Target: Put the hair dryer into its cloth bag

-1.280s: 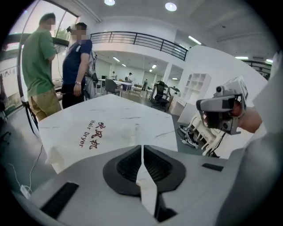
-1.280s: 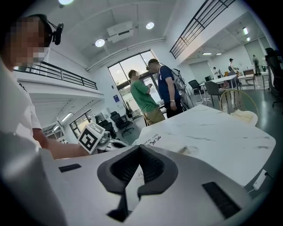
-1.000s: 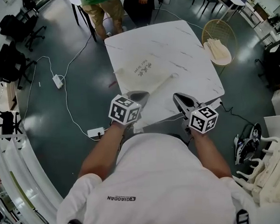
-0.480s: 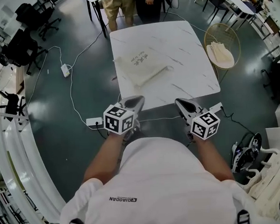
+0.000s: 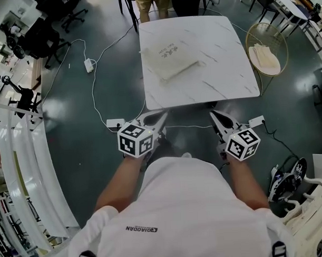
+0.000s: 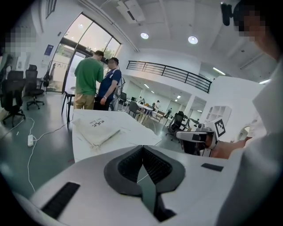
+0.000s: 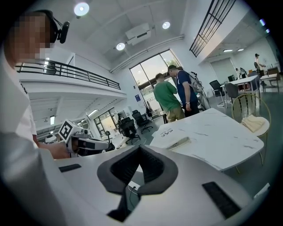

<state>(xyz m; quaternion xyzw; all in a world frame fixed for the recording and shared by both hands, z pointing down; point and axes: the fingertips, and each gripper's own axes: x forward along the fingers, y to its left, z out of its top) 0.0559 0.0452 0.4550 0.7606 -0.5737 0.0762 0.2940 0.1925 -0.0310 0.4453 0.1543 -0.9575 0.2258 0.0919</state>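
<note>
Reaching the cloth bag well means, I judge, bringing both grippers forward over the near edge of the surface and opening them first. The left gripper and right gripper are each closed on nothing, short of that edge. The bag lies print up on the surface's far-left part, its long axis slanting from that corner toward the middle. No hair dryer shows; it may be inside.
</note>
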